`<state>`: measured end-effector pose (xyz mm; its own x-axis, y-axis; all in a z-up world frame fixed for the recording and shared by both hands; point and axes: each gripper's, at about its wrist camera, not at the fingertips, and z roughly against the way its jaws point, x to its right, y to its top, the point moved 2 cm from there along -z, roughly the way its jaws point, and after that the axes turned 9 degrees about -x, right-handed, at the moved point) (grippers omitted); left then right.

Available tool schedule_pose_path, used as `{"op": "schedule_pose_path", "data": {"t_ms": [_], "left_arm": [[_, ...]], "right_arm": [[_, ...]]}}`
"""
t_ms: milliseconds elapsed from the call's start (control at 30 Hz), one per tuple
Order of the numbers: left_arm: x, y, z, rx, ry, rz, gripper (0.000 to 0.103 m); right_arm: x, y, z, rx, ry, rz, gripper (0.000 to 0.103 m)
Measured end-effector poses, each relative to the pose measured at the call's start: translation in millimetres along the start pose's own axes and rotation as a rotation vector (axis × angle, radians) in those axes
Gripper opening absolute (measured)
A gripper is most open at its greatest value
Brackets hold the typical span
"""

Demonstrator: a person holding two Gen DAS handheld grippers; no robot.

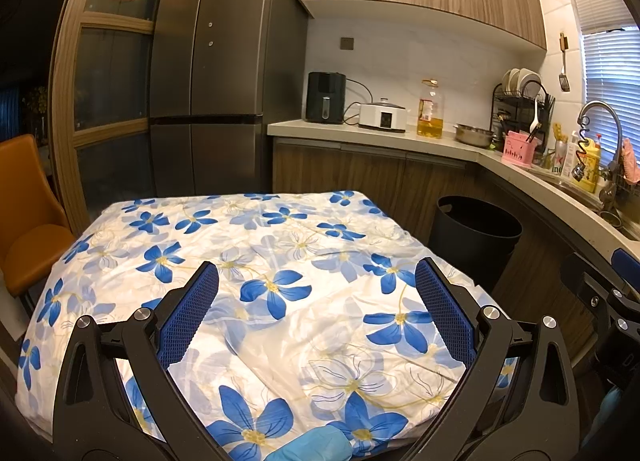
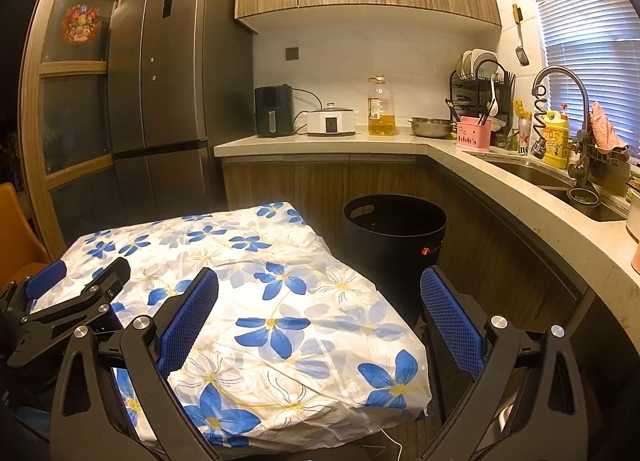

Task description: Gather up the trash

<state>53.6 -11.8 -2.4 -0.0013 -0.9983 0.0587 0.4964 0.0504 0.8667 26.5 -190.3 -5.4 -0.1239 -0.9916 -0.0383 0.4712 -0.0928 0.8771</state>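
We hold the left tool [image 1: 316,289] over the surface [image 1: 248,261], which is draped in a white cloth with blue flowers; its blue-padded fingers [image 1: 188,317] are spread wide with nothing between them. Our right tool [image 2: 318,293] hangs over the same surface's right edge, equally wide apart and gripping nothing. The black trash bin [image 2: 394,233] stands on the floor just beyond the surface's far right corner, against the wooden cabinets below the counter [image 2: 320,143]. A small red-orange speck shows on the bin's front; we cannot tell what it is.
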Motion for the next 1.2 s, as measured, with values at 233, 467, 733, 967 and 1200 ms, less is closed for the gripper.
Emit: {"op": "schedule_pose_path", "data": {"t_ms": [233,467,733,967,1200], "left_arm": [[0.6,1.2,1.4,0.006,0.002,-0.001,0.097],[0.5,1.1,2.2,0.007,0.000,-0.001,0.097],[0.7,3.1,4.6,0.013,0.002,0.001,0.097],[0.6,4.0,5.8,0.016,0.000,0.002,0.097],[1.0,5.0,7.2,0.021,-0.001,0.001,0.097]], "right_arm": [[-0.5,1.3,0.6,0.002,-0.002,-0.001,0.097],[0.0,1.1,0.5,0.002,-0.003,-0.001,0.097],[-1.6,2.9,1.5,0.003,-0.002,0.000,0.097],[-2.8,3.6,1.3,0.005,-0.003,-0.001,0.097],[-2.8,3.6,1.0,0.004,-0.001,-0.002,0.097]]}}
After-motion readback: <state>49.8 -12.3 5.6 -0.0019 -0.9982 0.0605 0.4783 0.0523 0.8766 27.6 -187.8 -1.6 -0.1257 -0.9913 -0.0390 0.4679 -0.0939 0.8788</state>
